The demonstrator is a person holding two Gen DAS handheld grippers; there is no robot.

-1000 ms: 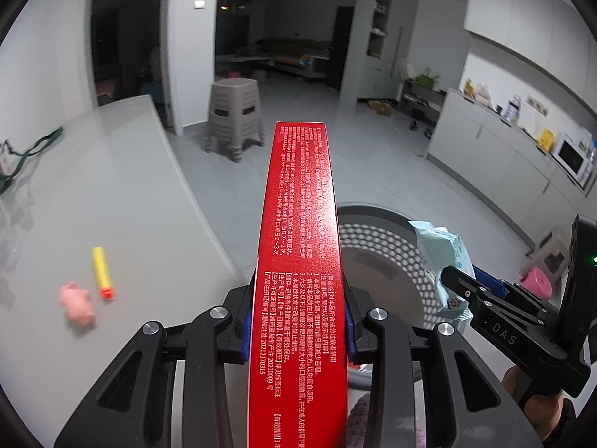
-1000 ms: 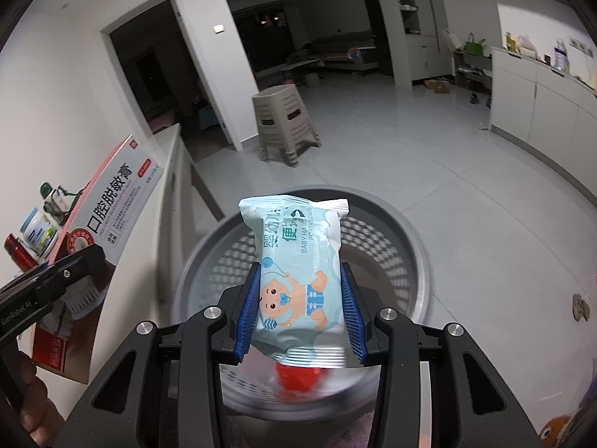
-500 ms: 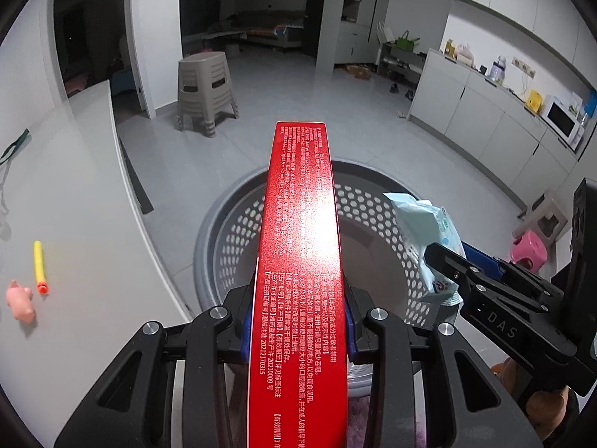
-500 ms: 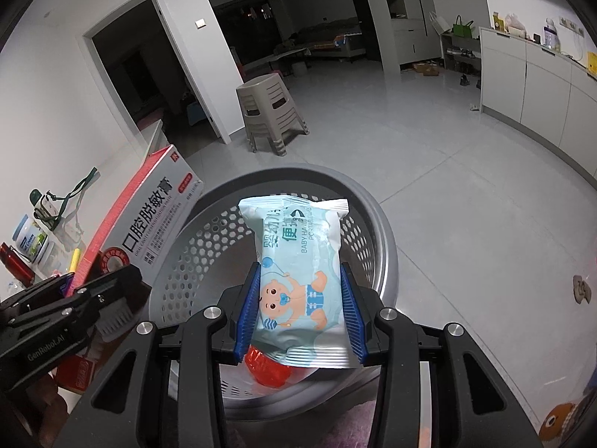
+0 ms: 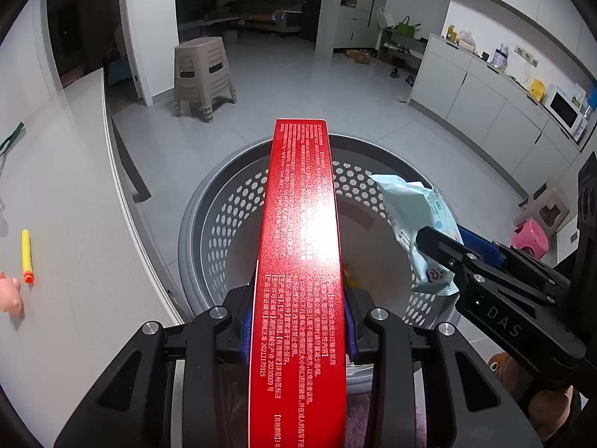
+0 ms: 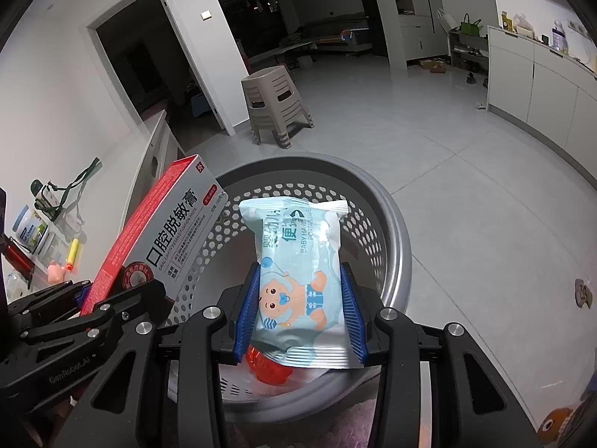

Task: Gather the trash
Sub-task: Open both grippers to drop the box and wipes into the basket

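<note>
- Basket (image 5: pixel 209 224): the grey perforated bin on the floor now fills the centre of both wrist views. 1 second ago it sat low and partly cut off in the left view, with the white counter (image 5: pixel 74 242) taking most of the frame. Judgement: both loads are now over the drop zone.
- Red box (image 5: pixel 298 242): a long carton, gripped by its narrow sides, pointing toward 12 o'clock with its far end now over the basket's far rim. 1 second ago it projected over open floor.
- Wipes pack (image 6: pixel 298 261): a pale blue soft pack, over the basket interior at 12 o'clock from its claw; position little changed.
- Left gripper (image 5: pixel 296 321): jaws partly closed, blue pads pressed on the red box; grip unchanged.
- Right gripper (image 6: pixel 298 310): jaws partly closed, pads clamped on the wipes pack, which bulges slightly between them; grip unchanged.
- Red item (image 6: pixel 266 367): already lying in the basket bottom.
- Yellow dart (image 5: pixel 26 255) and pink pig toy (image 5: pixel 9 293): on the counter at 9 o'clock, not collected.
- Judgement: release of both items is the step due; neither is dropped yet.
</note>
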